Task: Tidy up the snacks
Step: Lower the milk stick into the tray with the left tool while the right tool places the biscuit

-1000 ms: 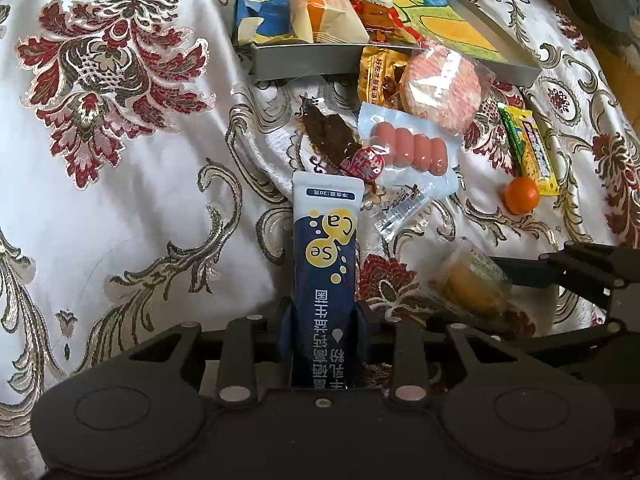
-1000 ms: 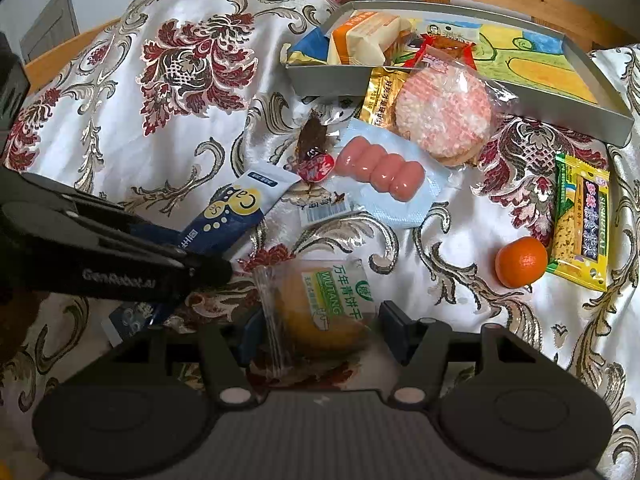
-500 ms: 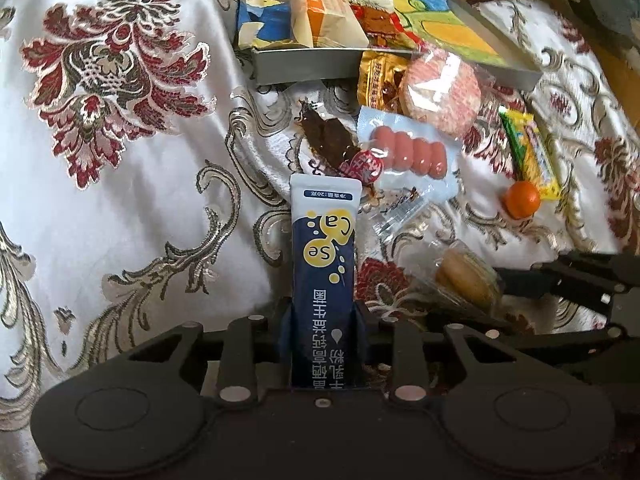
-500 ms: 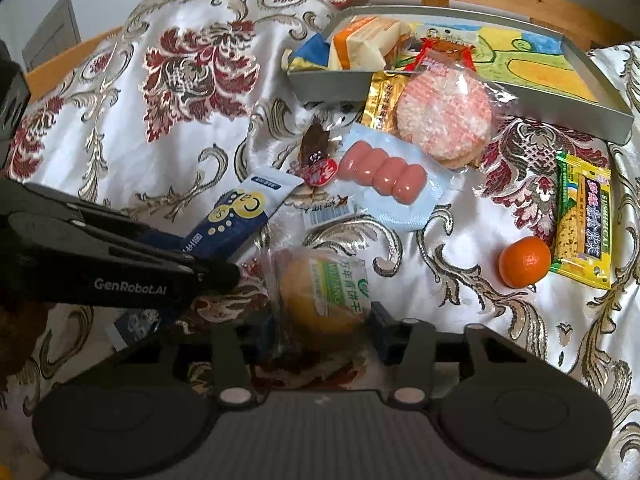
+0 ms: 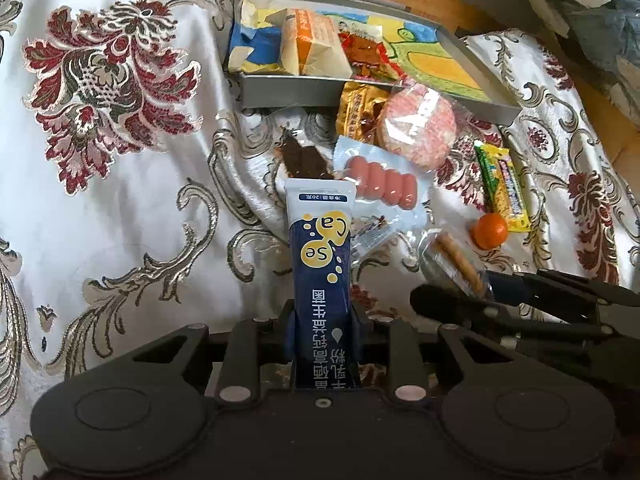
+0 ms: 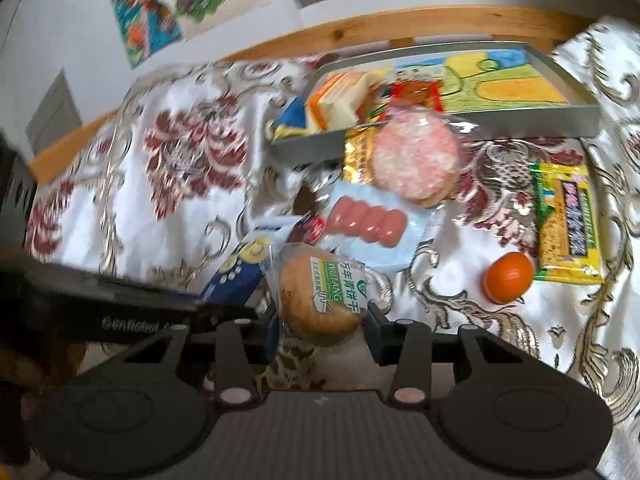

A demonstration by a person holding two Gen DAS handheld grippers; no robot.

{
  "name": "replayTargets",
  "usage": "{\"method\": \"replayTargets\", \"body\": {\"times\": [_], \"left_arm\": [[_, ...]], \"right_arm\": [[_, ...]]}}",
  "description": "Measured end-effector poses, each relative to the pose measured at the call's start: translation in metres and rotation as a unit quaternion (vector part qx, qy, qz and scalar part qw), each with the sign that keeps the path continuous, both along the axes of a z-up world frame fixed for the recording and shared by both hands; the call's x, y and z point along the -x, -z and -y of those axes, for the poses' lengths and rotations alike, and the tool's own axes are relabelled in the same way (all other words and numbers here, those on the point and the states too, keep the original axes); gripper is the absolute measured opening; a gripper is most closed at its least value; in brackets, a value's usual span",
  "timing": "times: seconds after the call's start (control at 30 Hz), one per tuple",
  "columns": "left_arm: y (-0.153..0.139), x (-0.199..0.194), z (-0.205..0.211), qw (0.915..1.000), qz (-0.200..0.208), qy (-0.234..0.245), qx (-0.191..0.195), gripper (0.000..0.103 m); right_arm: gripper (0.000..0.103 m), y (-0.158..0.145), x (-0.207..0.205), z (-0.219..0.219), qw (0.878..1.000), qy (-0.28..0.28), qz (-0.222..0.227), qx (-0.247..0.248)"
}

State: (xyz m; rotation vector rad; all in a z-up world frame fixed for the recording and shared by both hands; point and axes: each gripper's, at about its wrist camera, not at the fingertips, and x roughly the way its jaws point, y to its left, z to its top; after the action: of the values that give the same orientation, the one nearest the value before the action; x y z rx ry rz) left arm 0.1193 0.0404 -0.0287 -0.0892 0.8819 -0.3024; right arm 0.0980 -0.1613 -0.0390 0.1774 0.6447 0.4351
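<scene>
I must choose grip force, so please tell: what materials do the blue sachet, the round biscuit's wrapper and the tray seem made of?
Blue sachet: likely laminated plastic film, smooth, printed, stands stiffly. Biscuit wrapper: thin clear plastic, glossy, the biscuit shows through. Tray: probably sheet metal, dull grey, thin straight walls.

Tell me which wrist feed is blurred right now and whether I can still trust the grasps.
Left wrist view: sharp, printing on the blue sachet legible, left gripper shut on it. Right wrist view: motion-blurred, worst on the wall pictures and bedspread; the biscuit packet stays fairly crisp between the right gripper fingers. Both views bend straight edges, such as the tray.
</scene>
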Motion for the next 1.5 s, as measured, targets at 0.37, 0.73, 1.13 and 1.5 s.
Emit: {"method": "replayTargets", "body": {"times": [0.37, 0.73, 1.13, 1.5], "left_arm": [[-0.011, 0.007, 0.004, 0.9985, 0.051, -0.009, 0.017, 0.027], [-0.054, -0.017, 0.014, 0.9949, 0.098, -0.013, 0.022, 0.027], [-0.114, -0.132, 0.067, 0.9789, 0.198, -0.018, 0.045, 0.028], [-0.106, -0.198, 0.099, 0.9788, 0.199, -0.033, 0.036, 0.028]], "right_arm": [[0.045, 0.001, -0.001, 0.014, 0.999, 0.027, 0.005, -0.043], [0.045, -0.039, -0.004, 0.038, 0.994, 0.061, 0.064, -0.057], [0.046, -0.085, -0.083, 0.082, 0.983, 0.099, 0.154, 0.000], [0.046, -0.070, -0.152, 0.094, 0.981, 0.117, 0.154, 0.028]]}}
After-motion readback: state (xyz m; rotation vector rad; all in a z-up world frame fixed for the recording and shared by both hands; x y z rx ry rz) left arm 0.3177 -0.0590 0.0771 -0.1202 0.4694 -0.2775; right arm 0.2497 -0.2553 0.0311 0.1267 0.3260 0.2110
